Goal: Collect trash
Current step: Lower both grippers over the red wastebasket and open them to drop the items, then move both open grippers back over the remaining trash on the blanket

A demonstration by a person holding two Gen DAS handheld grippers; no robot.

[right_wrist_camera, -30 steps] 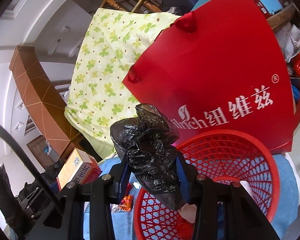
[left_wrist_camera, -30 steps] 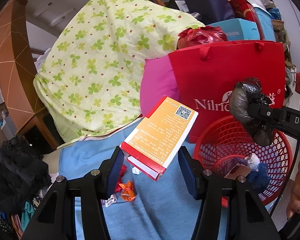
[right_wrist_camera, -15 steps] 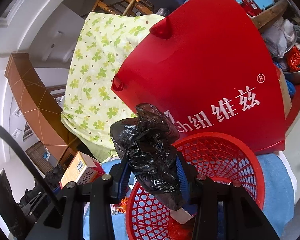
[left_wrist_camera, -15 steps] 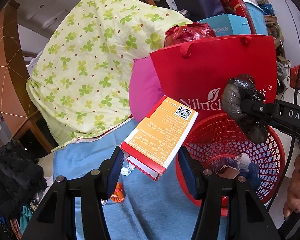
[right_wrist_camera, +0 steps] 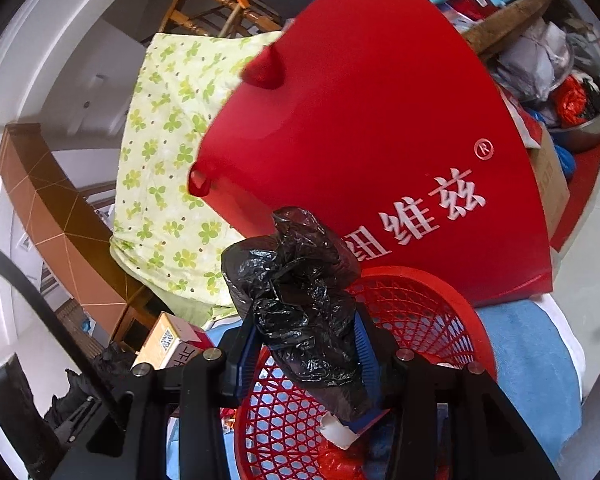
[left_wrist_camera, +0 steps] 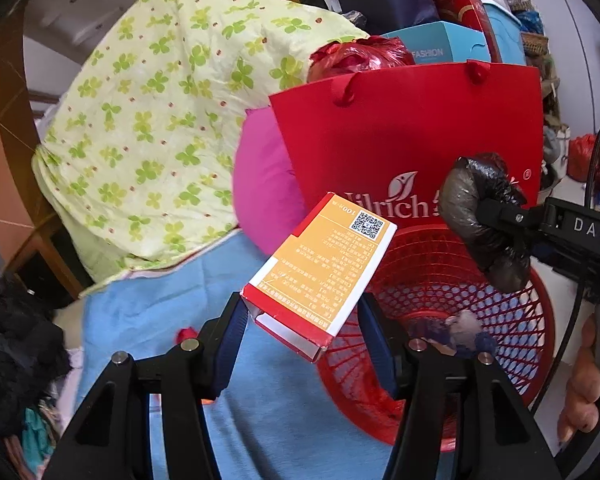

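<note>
So both hands are loaded right now. The left gripper point(left_wrist_camera: 304, 324) has its fingers clamped on an orange-and-red box point(left_wrist_camera: 320, 276), tilted, sitting center frame just at the left rim of the red basket point(left_wrist_camera: 540, 320) in the left wrist view. The right gripper point(right_wrist_camera: 306, 356) is hovering over the basket point(right_wrist_camera: 432, 304) with a crumpled black bag point(right_wrist_camera: 300, 304) between its fingers, and those fingers are opening. The bag hasn't dropped clear yet; it looks wedged between the pads, so I'd call it mid-release.

Progress-wise: the basket already has some stuff in the bottom, a white scrap, something blue, a bit of red plastic, so a few pieces are done. The bag looks about to go in, and the box is next but needs to get further over the rim first.

Left to grab: at least a small red scrap point(left_wrist_camera: 184, 334) lying on the blue cloth point(left_wrist_camera: 152, 300), lower left of the left view. Can't tell what else is hiding behind the grippers.
</note>
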